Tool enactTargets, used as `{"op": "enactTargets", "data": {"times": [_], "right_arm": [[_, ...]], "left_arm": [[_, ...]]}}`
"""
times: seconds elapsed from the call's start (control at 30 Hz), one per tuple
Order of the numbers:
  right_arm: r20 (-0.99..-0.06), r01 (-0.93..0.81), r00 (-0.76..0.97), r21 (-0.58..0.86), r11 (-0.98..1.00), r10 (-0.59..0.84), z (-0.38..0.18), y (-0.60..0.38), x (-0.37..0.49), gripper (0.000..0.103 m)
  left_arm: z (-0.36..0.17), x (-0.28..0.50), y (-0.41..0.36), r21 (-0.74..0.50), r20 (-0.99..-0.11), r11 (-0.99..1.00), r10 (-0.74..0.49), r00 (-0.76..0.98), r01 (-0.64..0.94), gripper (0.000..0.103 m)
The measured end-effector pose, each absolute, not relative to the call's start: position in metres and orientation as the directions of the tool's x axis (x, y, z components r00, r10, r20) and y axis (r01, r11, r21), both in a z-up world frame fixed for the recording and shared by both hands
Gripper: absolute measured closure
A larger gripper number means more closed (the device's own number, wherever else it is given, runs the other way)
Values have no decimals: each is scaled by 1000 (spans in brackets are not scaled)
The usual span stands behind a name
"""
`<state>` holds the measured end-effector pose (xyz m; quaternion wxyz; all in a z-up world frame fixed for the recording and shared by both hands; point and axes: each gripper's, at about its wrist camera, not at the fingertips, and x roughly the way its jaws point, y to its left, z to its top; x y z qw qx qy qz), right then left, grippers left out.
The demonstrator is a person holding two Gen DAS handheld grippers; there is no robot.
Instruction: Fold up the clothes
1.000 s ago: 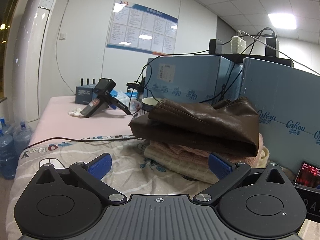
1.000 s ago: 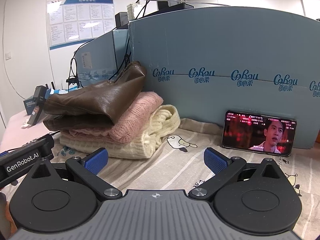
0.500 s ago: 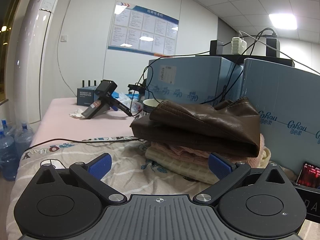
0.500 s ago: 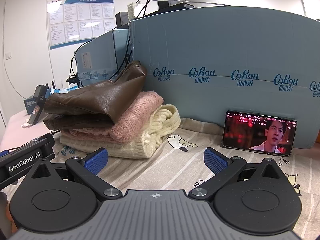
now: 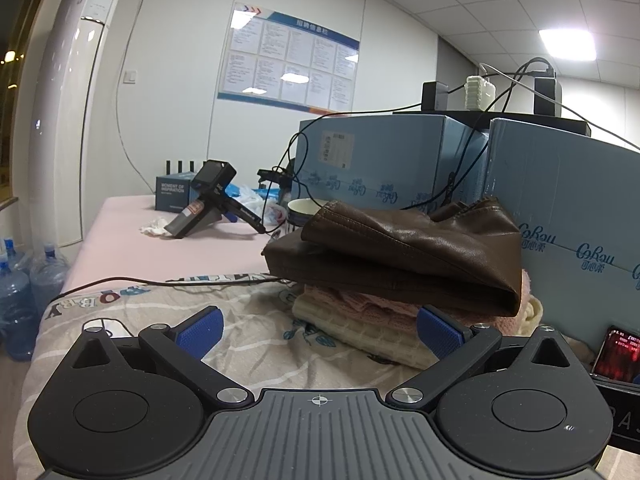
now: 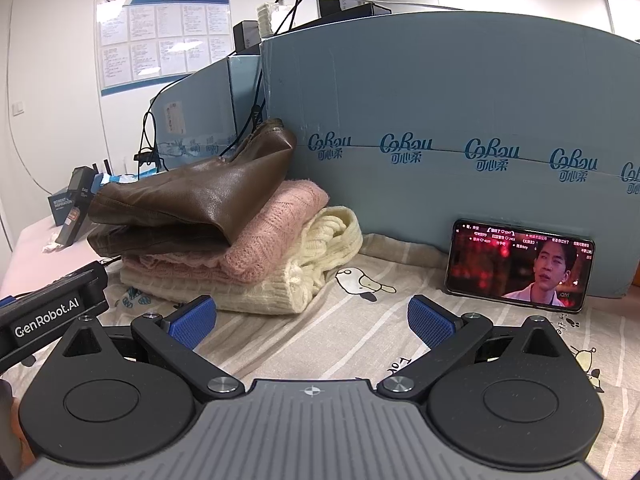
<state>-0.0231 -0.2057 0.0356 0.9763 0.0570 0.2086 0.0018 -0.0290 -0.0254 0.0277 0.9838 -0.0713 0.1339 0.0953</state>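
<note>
A stack of folded clothes sits on the printed bedsheet (image 6: 328, 332): a brown leather garment (image 6: 192, 204) on top, a pink knit sweater (image 6: 272, 236) under it, a cream knit sweater (image 6: 320, 264) at the bottom. The stack also shows in the left wrist view, with the leather garment (image 5: 404, 252) over the cream sweater (image 5: 360, 332). My left gripper (image 5: 318, 334) is open and empty, just short of the stack. My right gripper (image 6: 310, 322) is open and empty, in front of the stack's right side. The left gripper's body (image 6: 52, 312) shows at the left.
Blue cardboard boxes (image 6: 460, 140) stand right behind the stack. A phone (image 6: 520, 266) playing video leans on them. A black handheld device (image 5: 208, 200), a small box (image 5: 174, 194) and a bowl (image 5: 302, 210) lie on the pink mattress beyond. Water bottles (image 5: 24, 280) stand at the left.
The left wrist view has shifted slightly, and the stack sits a little higher and to the right. The right gripper and clothes have not moved. Both stay open.
</note>
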Motion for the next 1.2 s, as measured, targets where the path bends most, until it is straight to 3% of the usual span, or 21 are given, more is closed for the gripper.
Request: {"op": "enactTargets", "data": {"times": [1.2], "right_arm": [[-422, 17, 906, 97, 995, 26, 33, -203, -21, 0]], "left_arm": [[28, -30, -25, -114, -272, 971, 174, 946, -211, 0]]}}
